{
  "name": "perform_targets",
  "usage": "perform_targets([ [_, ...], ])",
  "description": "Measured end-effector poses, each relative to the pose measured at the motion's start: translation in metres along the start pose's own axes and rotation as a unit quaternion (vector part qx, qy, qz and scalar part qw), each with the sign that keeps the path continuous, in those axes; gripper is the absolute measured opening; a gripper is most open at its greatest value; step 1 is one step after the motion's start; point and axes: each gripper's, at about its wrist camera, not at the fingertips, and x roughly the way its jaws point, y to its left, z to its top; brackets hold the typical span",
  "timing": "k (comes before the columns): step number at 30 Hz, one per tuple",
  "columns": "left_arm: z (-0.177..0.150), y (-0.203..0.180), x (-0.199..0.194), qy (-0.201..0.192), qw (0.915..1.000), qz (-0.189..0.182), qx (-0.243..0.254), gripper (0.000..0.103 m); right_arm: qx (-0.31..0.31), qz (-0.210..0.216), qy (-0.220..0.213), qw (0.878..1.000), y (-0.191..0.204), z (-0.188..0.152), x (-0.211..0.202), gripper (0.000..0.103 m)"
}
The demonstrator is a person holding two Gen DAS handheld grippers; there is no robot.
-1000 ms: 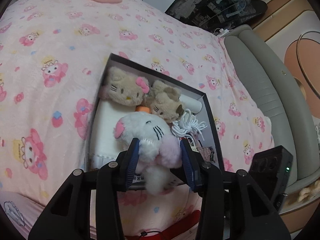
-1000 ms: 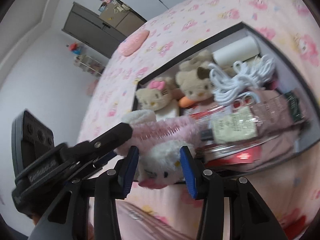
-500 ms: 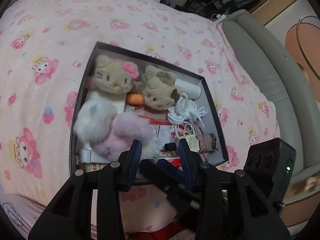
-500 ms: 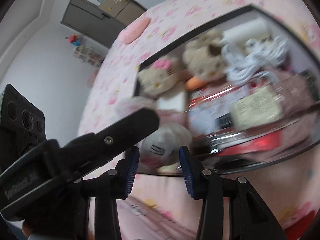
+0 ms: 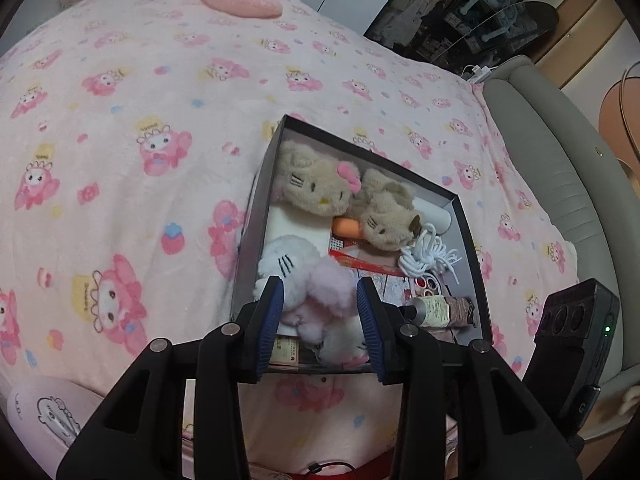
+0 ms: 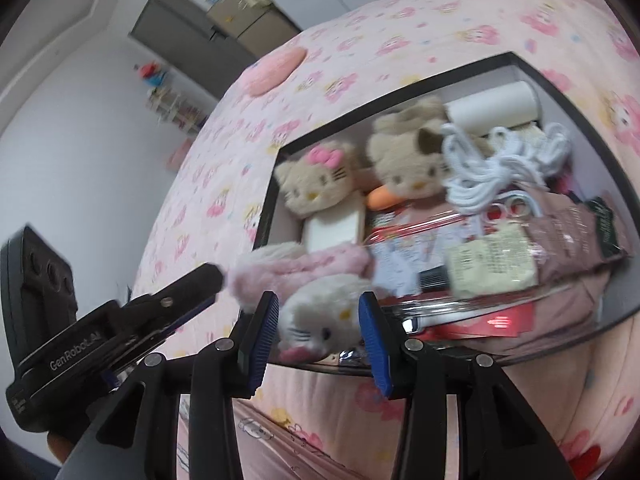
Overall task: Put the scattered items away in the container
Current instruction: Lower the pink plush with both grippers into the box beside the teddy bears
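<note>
— Two tongs, both spread wide and gripping nothing: my left gripper and right gripper hang at the near edge of the box.

— Where's the white-and-pink plush?

— The plush lies inside the box at its near corner, slumped over the clutter there, pads apart from it on both sides. I judge it's dropped there because that corner had room.

— Anything unclear?

— What's under the plush is hidden; the right view is blurred.
</note>
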Motion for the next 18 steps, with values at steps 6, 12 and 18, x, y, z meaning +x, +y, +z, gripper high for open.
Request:
perform_targets([
  [6, 0.007, -0.006, 0.015, 0.022, 0.9988, -0.042, 0.008, 0.036, -0.069, -0.009, 0.03, 0.997, 0.018, 0.002, 0.017, 0.039],
  [12, 0.025, -0.018, 0.019, 0.017, 0.998, -0.056, 0.022, 0.036, -0.087, -0.036, 0.033, 0.995, 0.018, 0.027, 0.035, 0.039],
  [18, 0.034, 0.0, 0.009, -0.003, 0.9987, -0.051, 0.007, 0.036, -0.12, -0.022, 0.057, 0.991, 0.027, 0.038, 0.063, 0.039],
])
